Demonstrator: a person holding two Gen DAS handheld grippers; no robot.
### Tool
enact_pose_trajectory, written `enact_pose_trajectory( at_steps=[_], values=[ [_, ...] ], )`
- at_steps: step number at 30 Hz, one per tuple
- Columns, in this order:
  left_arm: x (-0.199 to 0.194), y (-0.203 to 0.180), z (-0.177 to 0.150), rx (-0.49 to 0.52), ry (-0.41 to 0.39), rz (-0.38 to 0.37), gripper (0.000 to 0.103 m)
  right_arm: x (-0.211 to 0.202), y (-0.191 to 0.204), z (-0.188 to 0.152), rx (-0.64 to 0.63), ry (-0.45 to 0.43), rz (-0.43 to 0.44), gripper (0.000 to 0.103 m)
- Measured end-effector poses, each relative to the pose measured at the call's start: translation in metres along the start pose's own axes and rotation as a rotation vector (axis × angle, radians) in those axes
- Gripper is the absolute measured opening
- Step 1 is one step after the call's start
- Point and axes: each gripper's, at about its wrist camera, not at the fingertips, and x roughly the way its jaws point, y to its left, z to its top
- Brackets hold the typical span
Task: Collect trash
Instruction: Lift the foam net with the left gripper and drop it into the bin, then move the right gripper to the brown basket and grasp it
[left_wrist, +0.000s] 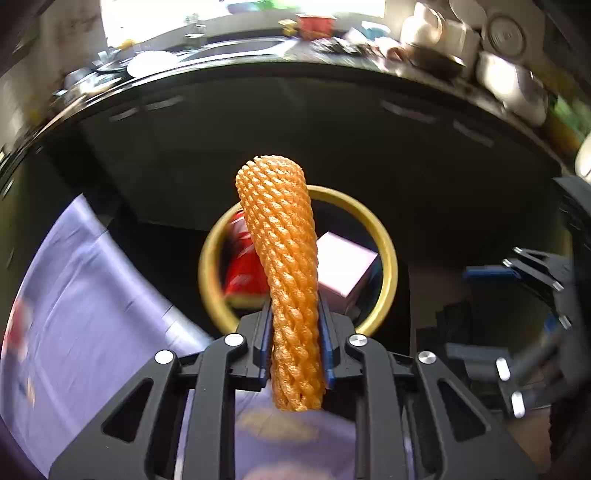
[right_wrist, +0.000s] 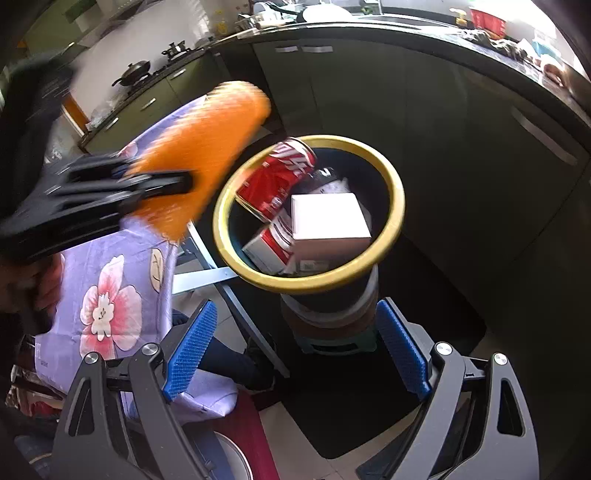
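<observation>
An orange foam fruit net (left_wrist: 286, 258), a soft tube of woven diamond mesh, stands nearly upright between the blue ribbed pads (left_wrist: 326, 343) of the left tongs (left_wrist: 295, 343), which are pinched narrow on its lower third. Its rounded top rises above the tongs, and its cut lower end hangs just under the pads. In the right wrist view the same net (right_wrist: 199, 155) shows as a blurred orange streak held in the black left tongs (right_wrist: 162, 184), up and to the left of the bin and over the cloth's edge.

Behind the net sits a round waste bin (left_wrist: 384, 254) with a yellow ring rim and a dark inside (right_wrist: 391, 199). It holds a red drink can (right_wrist: 277, 173) with white lettering lying on its side, a plain white cardboard box (right_wrist: 325, 218) and a red-and-white carton (right_wrist: 269, 243) under the box. The bin rests on a stack of round things on a dark mat (right_wrist: 369, 406).

The right tongs (right_wrist: 295, 354) stand wide, empty, the knurled blue pads (right_wrist: 192, 350) well apart with the bin's base between them.

Left of the bin hangs a lilac cloth (right_wrist: 110, 273) printed with pink flowers, over a grey metal frame (right_wrist: 236, 310). Beyond run dark glossy cabinet fronts (right_wrist: 424, 129) with bar handles, under a cluttered worktop (left_wrist: 258, 48).
</observation>
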Motion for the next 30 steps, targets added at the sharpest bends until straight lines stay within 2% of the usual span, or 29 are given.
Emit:
enact_pose_trajectory(
  at_steps=[3,5,7,8,10,12,18,22,25,30],
  values=[
    [0.038,-0.01,0.014,0.057,0.042,0.005,0.021,-0.002,-0.006,-0.004,0.015,0.007,-0.01,0.087],
    [0.059,-0.012,0.018,0.076,0.082,0.031,0.028,-0.003,-0.009,-0.007,0.025,0.009,-0.017,0.087],
    [0.068,-0.008,0.017,0.077,0.098,0.059,0.048,-0.004,-0.011,-0.009,0.033,0.01,-0.021,0.087],
    [0.066,-0.005,0.014,0.072,0.094,0.064,0.052,-0.005,-0.011,-0.01,0.037,0.01,-0.025,0.087],
    [0.055,-0.001,0.011,0.068,0.062,0.055,0.068,-0.006,-0.011,-0.011,0.042,0.011,-0.029,0.087],
    [0.04,0.001,0.009,0.069,0.023,0.062,0.073,-0.007,-0.01,-0.01,0.043,0.01,-0.03,0.087],
    [-0.054,0.023,-0.009,-0.01,-0.146,-0.022,0.078,-0.011,0.01,-0.006,0.01,-0.008,-0.025,0.087],
    [-0.128,0.049,-0.045,-0.1,-0.267,-0.053,0.084,-0.013,0.038,0.0,-0.05,-0.011,-0.014,0.087],
    [-0.186,0.074,-0.093,-0.173,-0.353,0.011,0.088,-0.011,0.065,0.005,-0.107,-0.004,0.003,0.087],
    [-0.256,0.119,-0.179,-0.326,-0.404,0.168,0.09,0.006,0.136,0.016,-0.249,0.04,0.062,0.087]
  ],
)
